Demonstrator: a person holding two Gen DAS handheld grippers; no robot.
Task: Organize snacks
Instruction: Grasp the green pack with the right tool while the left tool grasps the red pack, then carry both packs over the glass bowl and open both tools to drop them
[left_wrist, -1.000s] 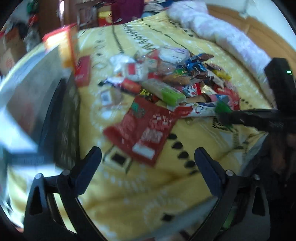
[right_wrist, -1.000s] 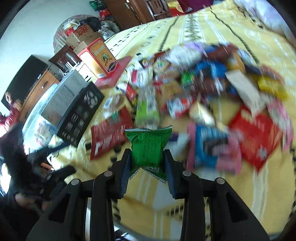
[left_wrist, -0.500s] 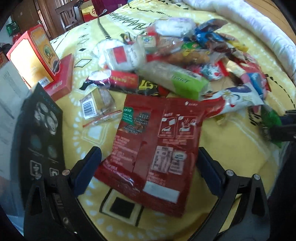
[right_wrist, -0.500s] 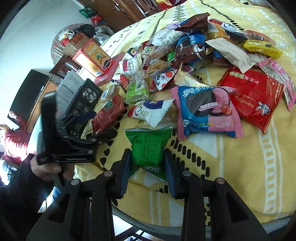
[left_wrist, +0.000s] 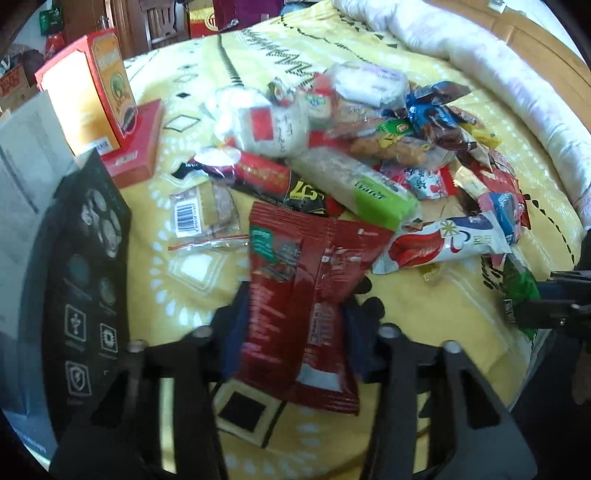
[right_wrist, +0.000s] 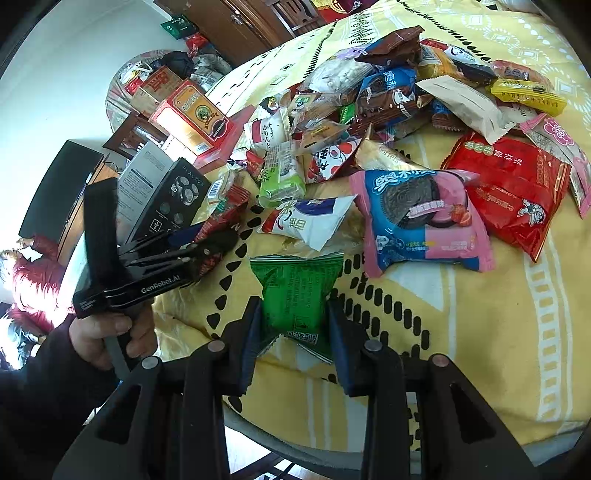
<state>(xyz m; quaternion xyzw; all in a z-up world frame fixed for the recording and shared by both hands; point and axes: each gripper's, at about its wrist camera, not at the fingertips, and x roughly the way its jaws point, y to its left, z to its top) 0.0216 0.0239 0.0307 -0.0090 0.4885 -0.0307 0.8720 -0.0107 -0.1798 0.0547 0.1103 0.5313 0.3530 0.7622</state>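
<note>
Left gripper (left_wrist: 295, 314): jaws closing on red bag (left_wrist: 295, 280), near the pile's left edge.
Right gripper (right_wrist: 293, 317): pinching green pack (right_wrist: 295, 295).
Risk: bag is crumpling; could be slipping out when lifted.

dark red snack bag (left_wrist: 295, 295) crumpled on the yellow bedspread; green snack packet (right_wrist: 299, 291) upright, beside the snack pile (right_wrist: 388, 110).

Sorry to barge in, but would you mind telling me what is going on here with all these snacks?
A person is sorting a pile of snack packets spread on a yellow bedspread, with a handheld gripper in each hand. The right gripper is clamped on a green packet. The left gripper is closing its jaws around a dark red packet, which bulges up between them. The other packets lie loose on the bed.
</note>
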